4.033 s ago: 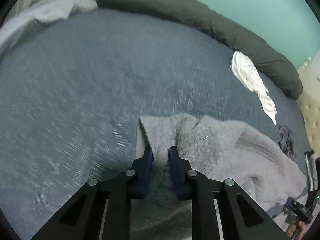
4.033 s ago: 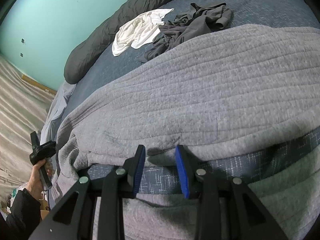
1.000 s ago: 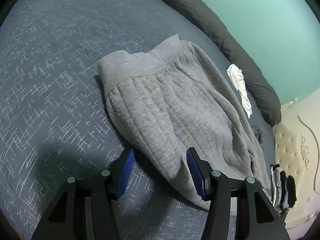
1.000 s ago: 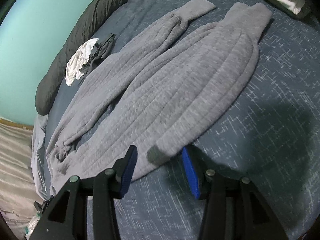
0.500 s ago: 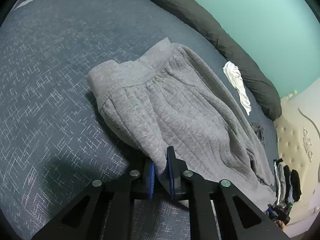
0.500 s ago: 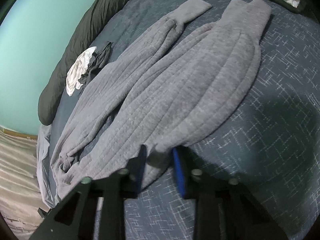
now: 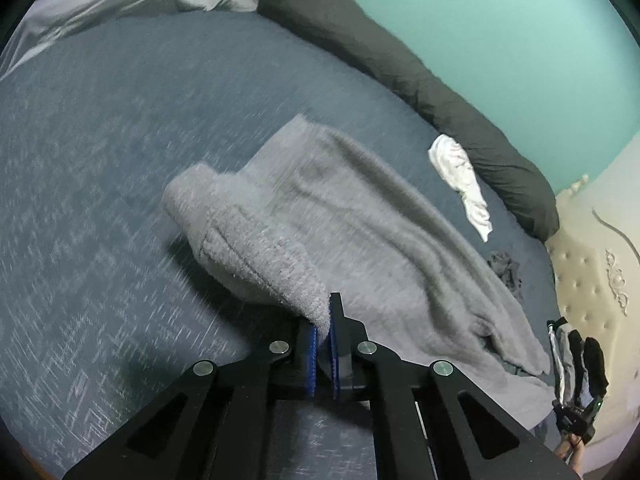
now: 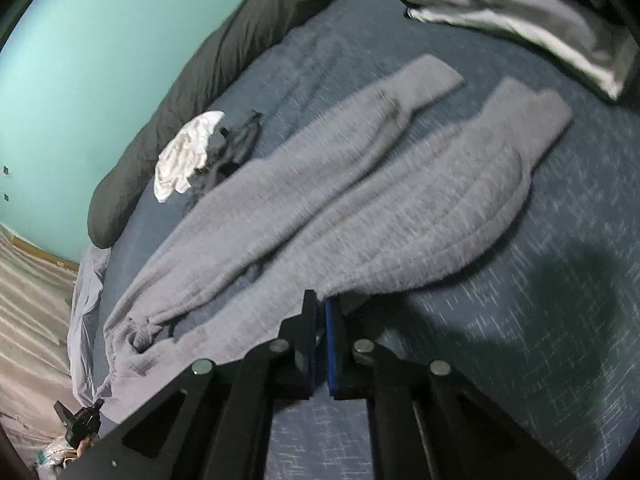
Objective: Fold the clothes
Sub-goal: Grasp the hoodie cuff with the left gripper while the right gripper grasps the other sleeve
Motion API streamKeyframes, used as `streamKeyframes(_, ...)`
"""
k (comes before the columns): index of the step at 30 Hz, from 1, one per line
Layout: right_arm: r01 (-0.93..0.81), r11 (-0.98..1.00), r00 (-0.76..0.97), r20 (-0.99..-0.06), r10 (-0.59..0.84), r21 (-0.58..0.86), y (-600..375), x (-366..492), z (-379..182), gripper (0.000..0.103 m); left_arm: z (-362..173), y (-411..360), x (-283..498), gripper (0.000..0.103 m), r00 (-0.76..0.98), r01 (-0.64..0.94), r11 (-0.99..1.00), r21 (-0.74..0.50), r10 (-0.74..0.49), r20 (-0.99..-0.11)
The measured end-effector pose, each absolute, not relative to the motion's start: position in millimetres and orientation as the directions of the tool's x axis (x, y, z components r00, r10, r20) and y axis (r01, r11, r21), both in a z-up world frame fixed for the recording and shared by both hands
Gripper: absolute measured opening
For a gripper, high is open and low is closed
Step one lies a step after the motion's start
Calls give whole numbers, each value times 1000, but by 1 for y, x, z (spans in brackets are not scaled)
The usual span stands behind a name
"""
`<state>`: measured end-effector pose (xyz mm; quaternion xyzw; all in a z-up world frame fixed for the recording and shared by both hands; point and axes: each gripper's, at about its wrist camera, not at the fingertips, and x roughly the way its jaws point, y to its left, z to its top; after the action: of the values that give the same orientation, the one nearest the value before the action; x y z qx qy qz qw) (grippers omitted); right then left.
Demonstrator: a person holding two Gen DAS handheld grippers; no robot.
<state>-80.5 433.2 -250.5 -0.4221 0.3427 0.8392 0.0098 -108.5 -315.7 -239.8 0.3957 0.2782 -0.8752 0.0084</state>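
Grey quilted sweatpants [image 7: 344,216] lie spread on the dark blue bed [image 7: 100,128]. My left gripper [image 7: 325,322] is shut on the near side edge of the pants close to the waistband and lifts that edge off the bed. In the right wrist view the two legs [image 8: 420,196] stretch away to their cuffs. My right gripper [image 8: 320,308] is shut on the near edge of the nearer leg, which is raised a little. The other gripper shows small at the frame edge in each view [image 7: 578,420] [image 8: 80,420].
A long dark bolster pillow [image 7: 420,76] runs along the teal wall. A white garment [image 7: 460,176] and a dark garment [image 7: 504,266] lie beside it. Folded clothes [image 8: 520,20] are stacked at the bed's far end, near the padded headboard [image 7: 592,280].
Both grippers went from open beside the pants' edge to shut on it, and both have lifted the edge and begun carrying it over; the views are motion-blurred.
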Motion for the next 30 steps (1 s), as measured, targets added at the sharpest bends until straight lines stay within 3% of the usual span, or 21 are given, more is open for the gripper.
streamKeyframes(13,-251,-812,-677,-695,-242,527,437,-142,-196,3,-170,-302,-193,4,-716,200,-889,-411,154,-681)
streamKeyframes(30,-302,-849,-644,-749,-153,433,460,-286,-216,3,-177,-267,-364,4,-682,198,-937,-287,78,-727)
